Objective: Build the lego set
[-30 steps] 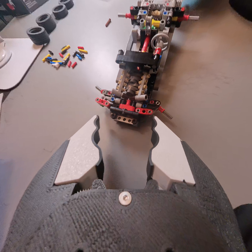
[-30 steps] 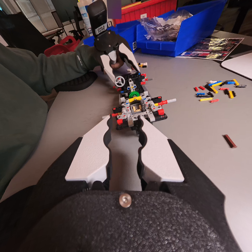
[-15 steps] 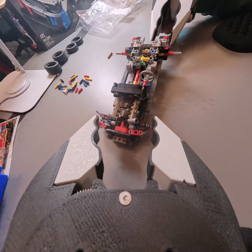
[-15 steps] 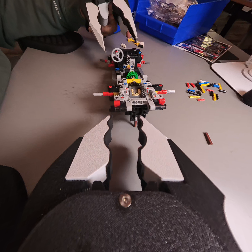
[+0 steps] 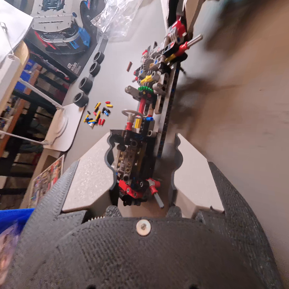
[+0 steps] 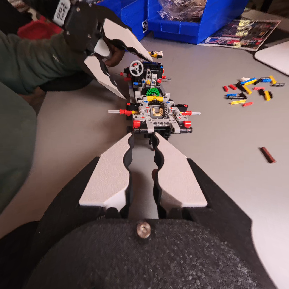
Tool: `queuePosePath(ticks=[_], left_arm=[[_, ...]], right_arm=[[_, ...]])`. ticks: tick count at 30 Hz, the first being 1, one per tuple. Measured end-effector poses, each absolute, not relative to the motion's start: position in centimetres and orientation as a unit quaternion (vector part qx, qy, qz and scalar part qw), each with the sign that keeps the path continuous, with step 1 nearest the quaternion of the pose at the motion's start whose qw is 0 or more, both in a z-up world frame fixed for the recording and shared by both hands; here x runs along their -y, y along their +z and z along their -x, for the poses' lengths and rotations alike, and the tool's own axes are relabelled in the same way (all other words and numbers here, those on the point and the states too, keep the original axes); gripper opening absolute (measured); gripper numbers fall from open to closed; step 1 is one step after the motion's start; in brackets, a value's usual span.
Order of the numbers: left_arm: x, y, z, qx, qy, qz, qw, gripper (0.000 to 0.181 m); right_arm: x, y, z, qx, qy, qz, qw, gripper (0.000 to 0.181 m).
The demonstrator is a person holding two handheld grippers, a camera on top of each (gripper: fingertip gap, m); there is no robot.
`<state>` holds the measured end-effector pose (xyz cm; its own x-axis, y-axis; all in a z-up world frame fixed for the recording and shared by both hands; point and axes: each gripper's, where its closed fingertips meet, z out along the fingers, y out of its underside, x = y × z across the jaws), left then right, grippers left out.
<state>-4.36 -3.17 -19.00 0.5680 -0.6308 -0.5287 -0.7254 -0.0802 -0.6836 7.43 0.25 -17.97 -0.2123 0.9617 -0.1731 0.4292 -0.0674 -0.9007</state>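
The lego car chassis (image 6: 156,112) lies lengthwise on the grey table (image 6: 78,125), with a grey steering wheel (image 6: 136,68) and a green gear (image 6: 153,92). My right gripper (image 6: 143,134) is narrowly open at its near end. A thin black tail piece sits between the tips, against the right finger only. My left gripper (image 6: 137,79) is rolled sideways and straddles the far end, open. In the left wrist view the chassis (image 5: 133,156) runs between the left gripper's (image 5: 143,135) wide fingers, with a gap on the right side. The right gripper (image 5: 179,29) shows at the far end.
Loose small pins (image 6: 250,90) and a brown piece (image 6: 267,154) lie to the right. Several black tyres (image 5: 85,84), the set's box (image 5: 62,39), a plastic bag (image 5: 118,17) and a white stand base (image 5: 62,125) are nearby. Blue bins (image 6: 187,23), a booklet (image 6: 242,34) and a green sleeve (image 6: 31,59) are beyond. There is about 12 cm between the tips of the two grippers.
My left gripper moved forward and rolled sideways, so the chassis end now sits between its fingers. My right gripper's fingers have narrowed and moved up to the near end.
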Motion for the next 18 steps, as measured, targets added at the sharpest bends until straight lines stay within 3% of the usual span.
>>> queuePosePath(ticks=[6,9,11,15,18], left_arm=[[1.4,-18.8,5.8,-0.458,0.155,0.721,0.497,0.071],[1.0,-18.8,6.2,-0.472,0.198,0.706,0.49,0.06],[0.8,-18.8,6.3,-0.479,0.213,0.699,0.486,0.059],[0.7,-18.9,6.4,-0.489,0.22,0.693,0.481,0.058],[0.8,-18.9,6.5,-0.491,0.215,0.694,0.48,0.058]], right_arm=[[1.2,-16.5,-7.0,0.534,0.562,0.605,0.182,0.018],[2.0,-15.6,-7.0,0.489,0.615,0.607,0.123,0.0],[1.8,-15.5,-6.9,0.466,0.63,0.612,0.107,0.0],[1.6,-16.2,-7.2,0.519,0.592,0.597,0.154,0.0],[0.5,-16.0,-7.7,0.603,0.516,0.548,0.265,0.018]])
